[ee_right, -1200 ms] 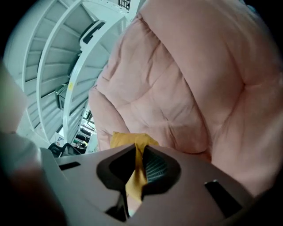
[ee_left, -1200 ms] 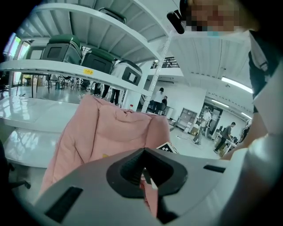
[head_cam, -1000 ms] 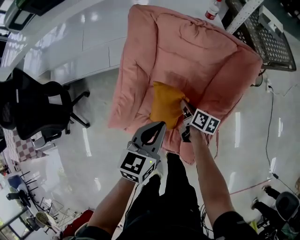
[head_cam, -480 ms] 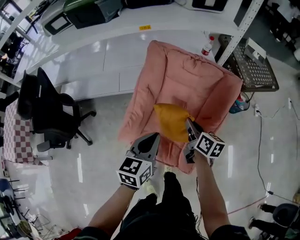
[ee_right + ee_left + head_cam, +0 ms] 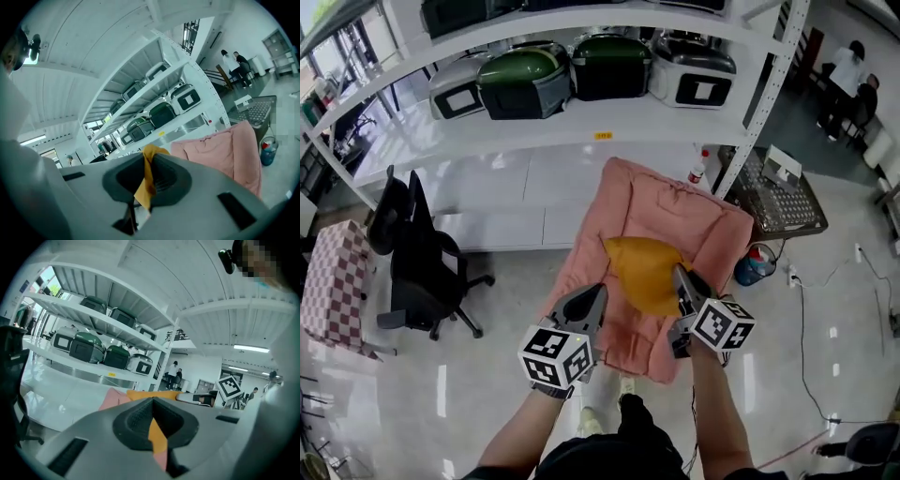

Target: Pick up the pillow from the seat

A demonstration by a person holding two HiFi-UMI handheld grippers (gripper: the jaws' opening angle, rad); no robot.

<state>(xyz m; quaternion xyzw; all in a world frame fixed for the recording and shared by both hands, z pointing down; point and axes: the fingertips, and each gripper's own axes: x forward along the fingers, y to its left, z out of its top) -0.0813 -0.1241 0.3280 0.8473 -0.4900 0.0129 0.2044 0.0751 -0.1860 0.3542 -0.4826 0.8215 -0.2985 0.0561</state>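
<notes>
The yellow pillow (image 5: 643, 270) hangs in front of the pink padded seat (image 5: 712, 230), lifted by its right corner. My right gripper (image 5: 681, 279) is shut on that corner; in the right gripper view a fold of yellow pillow fabric (image 5: 144, 185) is pinched between the jaws of that gripper (image 5: 147, 160), with the seat (image 5: 225, 150) beyond. My left gripper (image 5: 594, 300) sits just left of and below the pillow, jaws together and holding nothing. In the left gripper view the pillow (image 5: 145, 393) and seat (image 5: 111, 399) show past its gripper tips (image 5: 153, 401).
A white shelf rack with green and grey cases (image 5: 581, 66) stands behind the seat. A black office chair (image 5: 422, 262) is at the left, a wire basket (image 5: 778, 202) and a blue bucket (image 5: 752, 267) at the right. People (image 5: 853, 80) are far off.
The right gripper has raised the pillow off the seat cushion. The left gripper rose beside it. The head view has tilted up, so the shelves now show.
</notes>
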